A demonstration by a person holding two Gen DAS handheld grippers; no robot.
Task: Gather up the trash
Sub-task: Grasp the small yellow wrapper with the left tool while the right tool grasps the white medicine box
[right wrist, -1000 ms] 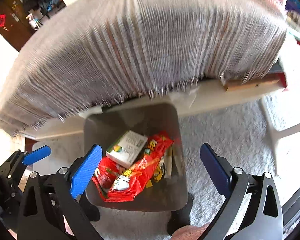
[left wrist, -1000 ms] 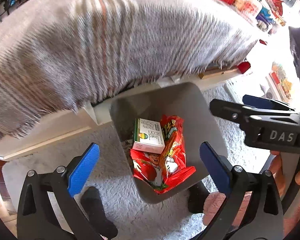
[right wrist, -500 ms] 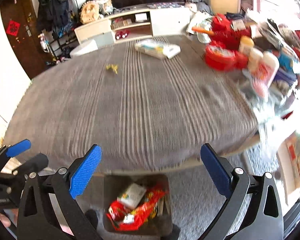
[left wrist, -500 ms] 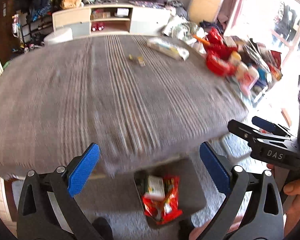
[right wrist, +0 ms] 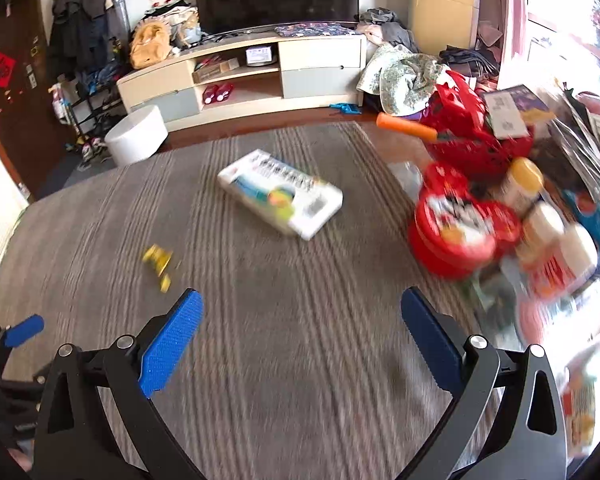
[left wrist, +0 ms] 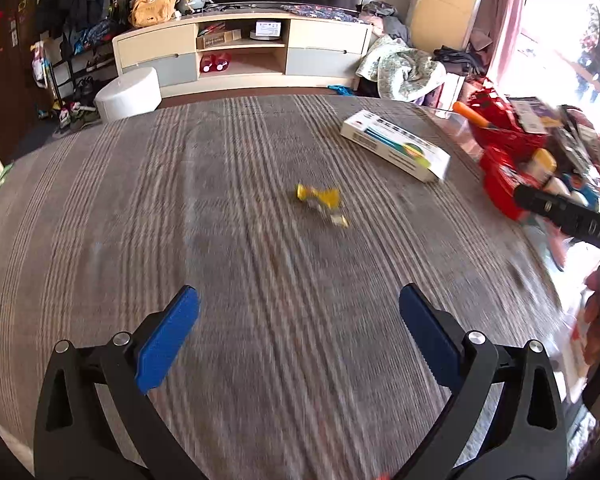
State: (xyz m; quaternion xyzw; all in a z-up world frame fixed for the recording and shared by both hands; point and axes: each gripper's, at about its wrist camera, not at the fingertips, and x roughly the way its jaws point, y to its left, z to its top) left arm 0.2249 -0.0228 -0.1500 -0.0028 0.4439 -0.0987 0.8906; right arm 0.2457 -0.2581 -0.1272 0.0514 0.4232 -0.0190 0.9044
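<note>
A crumpled yellow wrapper (left wrist: 320, 200) lies in the middle of the table under a grey striped cloth (left wrist: 180, 220); it also shows in the right wrist view (right wrist: 158, 260). A long white carton (left wrist: 396, 150) lies beyond it, also in the right wrist view (right wrist: 280, 198). My left gripper (left wrist: 300, 332) is open and empty above the cloth, short of the wrapper. My right gripper (right wrist: 300, 332) is open and empty, with the carton ahead. The trash bin is out of view.
Red snack tubs, jars and bags (right wrist: 500, 208) crowd the table's right side. A red basket with an orange stick (right wrist: 472, 128) stands behind them. A TV cabinet (left wrist: 240, 52) and a white round stool (left wrist: 128, 92) are beyond the table.
Both grippers rose from over the grey bin with red wrappers and now face across the tabletop. The bin has dropped out of view. Both stay open.
</note>
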